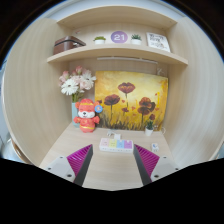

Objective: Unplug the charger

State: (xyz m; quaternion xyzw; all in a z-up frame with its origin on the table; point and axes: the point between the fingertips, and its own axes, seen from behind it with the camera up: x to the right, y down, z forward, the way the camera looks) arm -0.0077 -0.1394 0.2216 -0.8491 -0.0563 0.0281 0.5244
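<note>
Two fingers of the gripper [112,162] spread apart, nothing between, magenta pads [147,160] inward | charger [116,144] — flat pale block with purple edge, low centre of frame, just ahead of the fingers on smooth wood desk [110,172] | glossy red toy [88,115] at left — flower painting [131,99] behind.

bright even light, soft focus, fisheye-curved edges

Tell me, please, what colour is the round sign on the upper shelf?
The round sign is purple with white digits, in the gripper view.
</note>
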